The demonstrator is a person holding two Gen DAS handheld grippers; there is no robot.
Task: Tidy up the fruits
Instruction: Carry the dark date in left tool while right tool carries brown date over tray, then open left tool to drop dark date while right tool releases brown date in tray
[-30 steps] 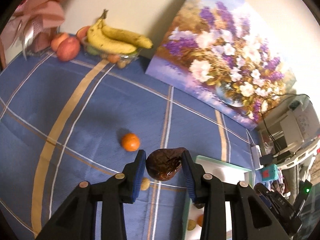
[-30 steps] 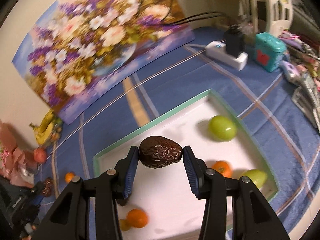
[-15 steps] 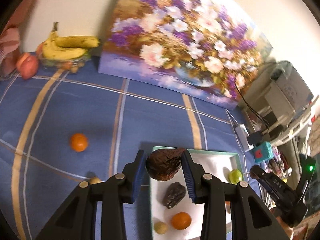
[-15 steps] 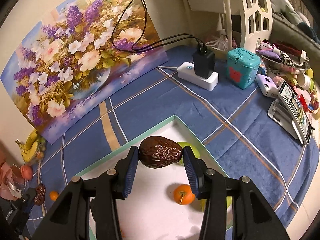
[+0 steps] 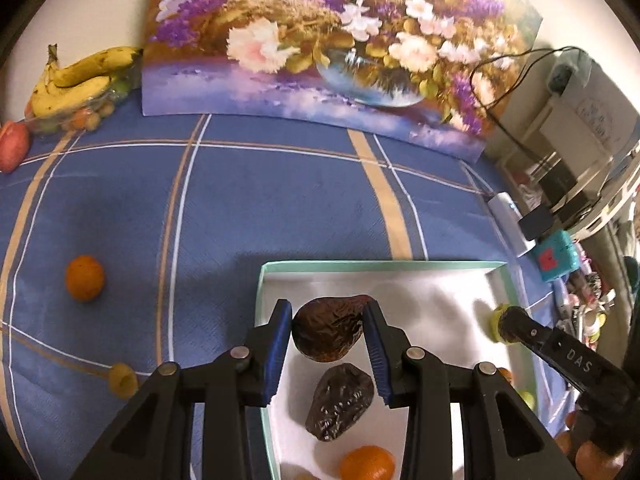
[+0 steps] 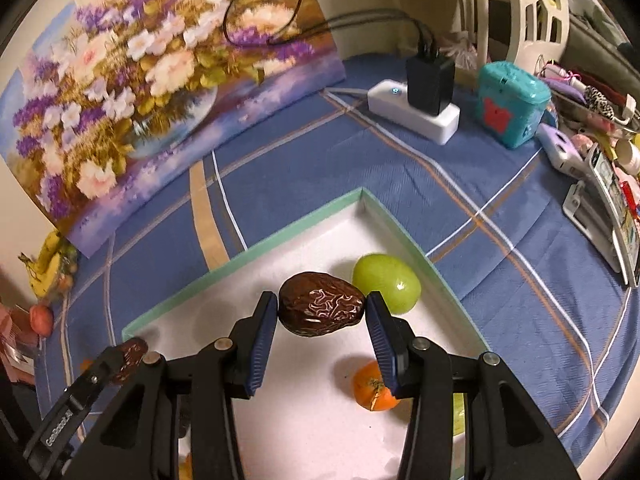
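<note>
A white tray with a teal rim [image 5: 380, 266] lies on the blue checked cloth. My left gripper [image 5: 327, 312] is shut on a wrinkled brown date [image 5: 328, 336] above the tray's left part. Below it in the tray lie a darker date [image 5: 340, 406] and an orange [image 5: 367, 462]. My right gripper [image 6: 322, 304] is shut on another brown date [image 6: 320, 314] over the tray's far corner [image 6: 362, 194], next to a green fruit [image 6: 386, 288] and an orange [image 6: 374, 388]. Left of the tray, an orange [image 5: 85, 278] and a small yellow fruit [image 5: 122, 379] sit on the cloth.
A flower painting [image 5: 320, 48] leans on the back wall. Bananas [image 5: 76, 76] and a red fruit [image 5: 12, 146] sit at the far left. A white power strip with a black plug [image 6: 420, 104], a teal box [image 6: 512, 102] and clutter crowd the right side.
My left gripper has carried its date rightward and down from over the cloth to over the tray. The right gripper has moved toward the tray's far corner and sunk a little, still holding its date.
</note>
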